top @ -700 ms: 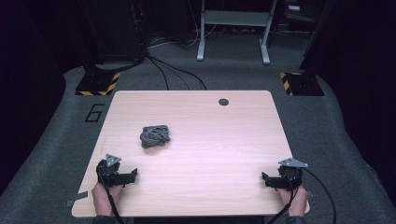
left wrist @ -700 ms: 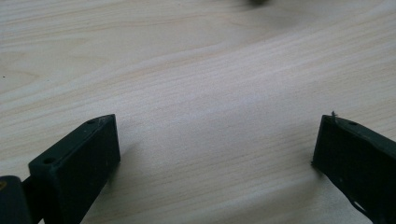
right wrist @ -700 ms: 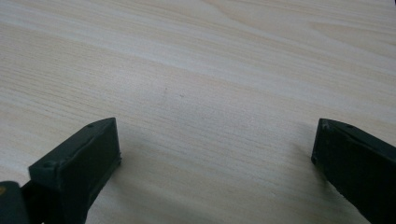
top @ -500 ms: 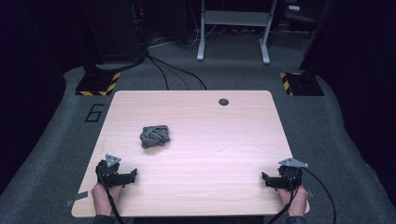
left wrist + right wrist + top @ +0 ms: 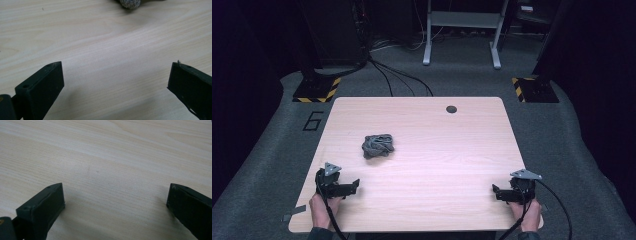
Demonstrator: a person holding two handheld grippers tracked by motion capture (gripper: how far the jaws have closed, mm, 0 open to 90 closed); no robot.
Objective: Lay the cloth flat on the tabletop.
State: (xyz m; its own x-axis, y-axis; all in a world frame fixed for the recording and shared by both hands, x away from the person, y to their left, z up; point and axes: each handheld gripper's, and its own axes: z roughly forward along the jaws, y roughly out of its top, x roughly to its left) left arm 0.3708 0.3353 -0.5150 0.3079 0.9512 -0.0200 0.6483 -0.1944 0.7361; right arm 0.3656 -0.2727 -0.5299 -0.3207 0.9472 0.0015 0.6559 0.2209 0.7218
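A crumpled grey cloth (image 5: 378, 145) lies on the wooden table (image 5: 437, 150), left of centre, just ahead of the left gripper (image 5: 348, 187) and well apart from the right gripper (image 5: 498, 193). Both rest near the front corners, jaws spread wide, empty.

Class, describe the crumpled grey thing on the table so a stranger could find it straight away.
Start with the light wooden table and look at its left half, ahead of the left gripper. There lies a small crumpled grey cloth. It is the one soft, bunched thing there, unlike the flat dark round hole near the far edge.
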